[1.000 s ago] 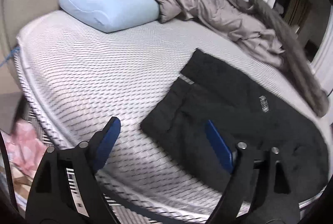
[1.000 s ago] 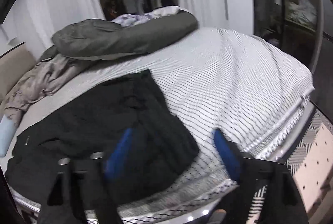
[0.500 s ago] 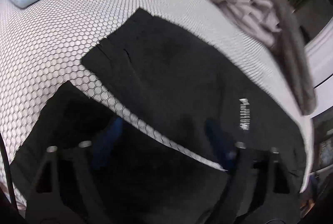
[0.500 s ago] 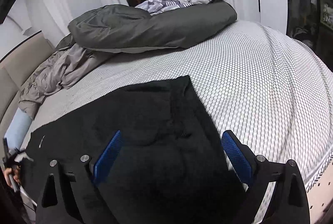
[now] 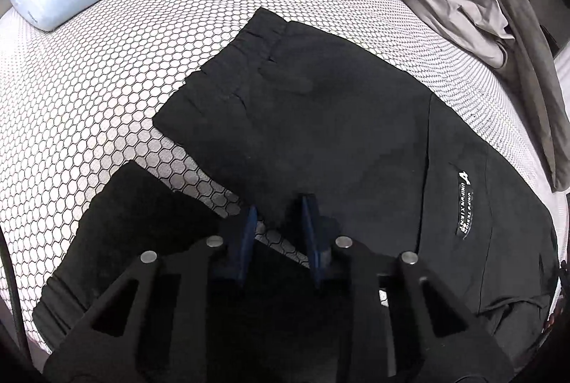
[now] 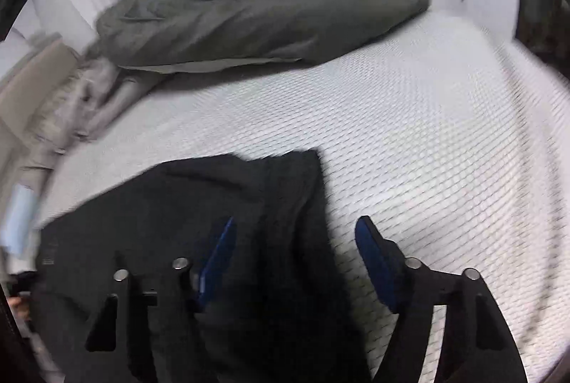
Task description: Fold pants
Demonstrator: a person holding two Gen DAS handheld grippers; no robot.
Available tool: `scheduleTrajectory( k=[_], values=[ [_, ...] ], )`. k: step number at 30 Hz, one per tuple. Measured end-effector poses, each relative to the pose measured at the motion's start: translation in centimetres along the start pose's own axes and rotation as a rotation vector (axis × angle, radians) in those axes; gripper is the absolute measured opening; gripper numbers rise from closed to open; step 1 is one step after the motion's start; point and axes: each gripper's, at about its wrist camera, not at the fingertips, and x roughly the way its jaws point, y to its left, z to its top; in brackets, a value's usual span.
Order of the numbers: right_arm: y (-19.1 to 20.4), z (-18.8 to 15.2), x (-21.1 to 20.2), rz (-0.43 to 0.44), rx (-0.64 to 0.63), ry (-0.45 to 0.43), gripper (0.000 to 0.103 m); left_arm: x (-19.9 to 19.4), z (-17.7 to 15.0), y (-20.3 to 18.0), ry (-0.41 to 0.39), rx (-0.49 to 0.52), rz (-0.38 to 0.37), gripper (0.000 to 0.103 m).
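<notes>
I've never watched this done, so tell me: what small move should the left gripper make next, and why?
Probably finish closing. The left gripper has just been closing its jaws; the edge of the black pants lies between them, but a gap shows, so the cloth looks not yet pinched.

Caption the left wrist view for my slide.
Left gripper closing its fingers at the black fabric pants spread on the honeycomb-patterned mattress.
</notes>
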Motion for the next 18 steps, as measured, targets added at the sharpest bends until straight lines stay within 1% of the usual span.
scheduleTrajectory(
  k=[3,4,5,7,9,10,11,12,13,14,16,18],
  values=[
    [0.4,0.0,-1.5,0.031,-0.003,-0.059,0.065,0.0,-0.2,0.4,-0.005,0.0,0.009,0.022],
    [0.6,-0.1,-1.8,0.053,-0.017,-0.063,0.063,0.0,-0.2,0.4,-0.006,0.005,0.016,0.022],
    [0.9,-0.2,-1.9,0.093,-0.032,-0.047,0.058,0.1,-0.2,0.2,-0.007,0.011,0.022,0.021],
    [0.9,-0.1,-0.9,0.138,-0.026,0.016,0.056,0.3,-0.1,-0.2,-0.009,0.025,0.035,0.021],
    [0.7,-0.3,0.6,0.109,-0.019,0.053,0.054,0.5,-0.2,-0.5,-0.011,0.029,0.041,0.02],
    [0.5,-0.3,1.5,0.103,-0.008,0.069,0.047,0.5,-0.1,-0.6,-0.011,0.029,0.042,0.02],
    [0.2,-0.1,2.7,0.111,0.02,0.096,0.033,0.6,0.0,-0.9,-0.011,0.03,0.043,0.018],
    [0.1,0.1,3.4,0.118,0.027,0.11,0.023,0.5,0.0,-0.8,-0.01,0.029,0.042,0.017],
    [0.4,0.2,3.9,0.114,0.015,0.118,0.009,0.5,0.1,-0.7,-0.01,0.026,0.04,0.017],
    [0.7,0.6,4.1,0.096,-0.015,0.113,0.006,0.5,0.1,-0.7,-0.011,0.026,0.039,0.016],
    [2.0,1.7,3.6,0.079,-0.093,0.062,0.005,0.4,0.0,-0.4,-0.013,0.019,0.034,0.016],
    [2.1,2.8,3.4,-0.036,-0.109,0.025,0.007,0.4,-0.1,-0.1,-0.016,0.009,0.03,0.017]
  ],
)
